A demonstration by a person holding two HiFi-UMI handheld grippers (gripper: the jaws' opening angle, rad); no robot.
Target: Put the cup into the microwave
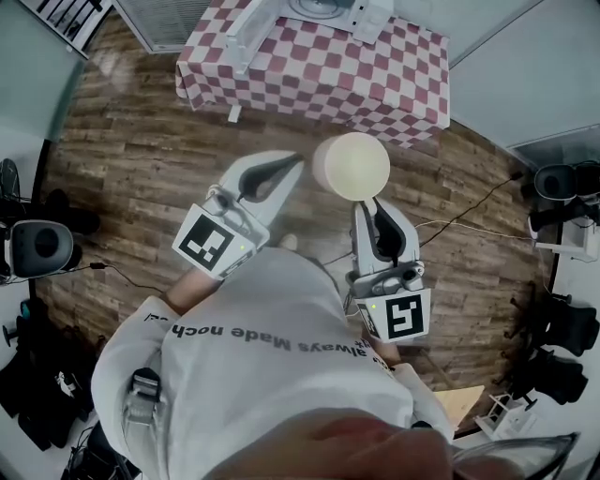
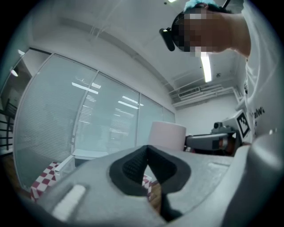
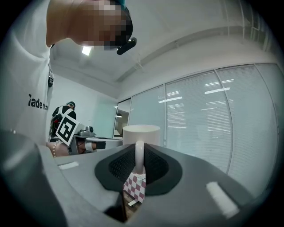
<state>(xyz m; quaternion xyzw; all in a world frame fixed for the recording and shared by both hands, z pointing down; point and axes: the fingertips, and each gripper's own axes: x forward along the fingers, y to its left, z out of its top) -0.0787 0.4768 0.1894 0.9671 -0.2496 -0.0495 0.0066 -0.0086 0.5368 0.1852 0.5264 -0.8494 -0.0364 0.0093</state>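
A cream cup (image 1: 351, 165) hangs in the air over the wooden floor, short of the checkered table (image 1: 309, 70). My right gripper (image 1: 375, 204) is shut on the cup's handle (image 3: 139, 155), with the cup body (image 3: 141, 133) upright just beyond the jaws. My left gripper (image 1: 293, 162) is raised to the cup's left, apart from it, shut with nothing in it. Its pads (image 2: 135, 166) meet at the tips, and the cup (image 2: 167, 135) shows behind them. A white microwave (image 1: 328, 11) stands on the table, cut off by the top edge.
The table's red-and-white cloth (image 3: 135, 186) shows below the right jaws. Camera stands flank the floor at left (image 1: 37, 246) and right (image 1: 562, 183). A cable (image 1: 469, 216) runs across the boards. Glass partition walls (image 2: 106, 119) lie behind the table.
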